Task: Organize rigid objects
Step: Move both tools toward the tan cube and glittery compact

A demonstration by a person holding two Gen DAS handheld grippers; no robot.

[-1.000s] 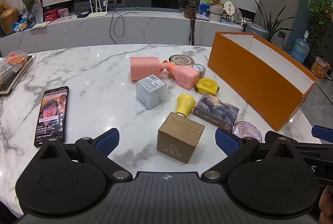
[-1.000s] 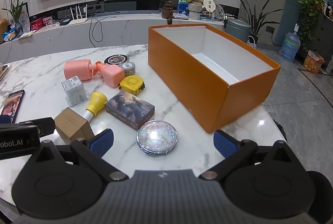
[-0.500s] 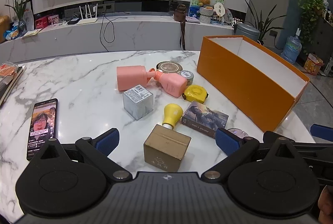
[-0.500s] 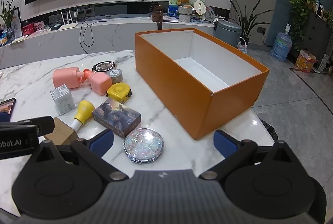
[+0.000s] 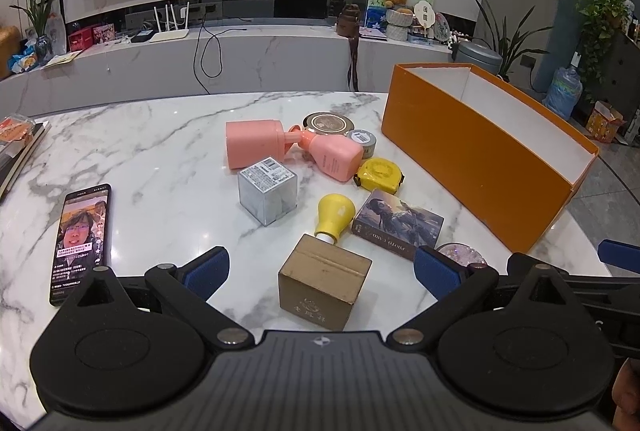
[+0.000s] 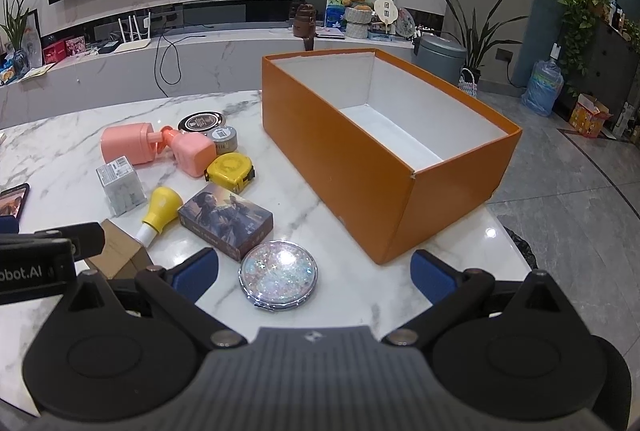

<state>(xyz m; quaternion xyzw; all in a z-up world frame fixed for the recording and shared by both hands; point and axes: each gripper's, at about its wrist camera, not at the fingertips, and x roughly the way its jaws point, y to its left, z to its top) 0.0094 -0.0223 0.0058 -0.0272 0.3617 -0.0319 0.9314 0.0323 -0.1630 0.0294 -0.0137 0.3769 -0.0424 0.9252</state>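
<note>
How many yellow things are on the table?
2. A yellow tape measure lies beside the pink bottle, and a yellow bulb-shaped thing lies between the brown box and the grey cube. None seems hidden.

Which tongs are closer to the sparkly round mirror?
Right. The sparkly round mirror lies just ahead of the open right tongs, between their tips. The left tongs are off to its left, facing the brown box.

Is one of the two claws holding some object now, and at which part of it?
Nothing is held. The left claw is open above the brown cardboard cube, not touching it. The right claw is open near the round glitter compact mirror.
</note>
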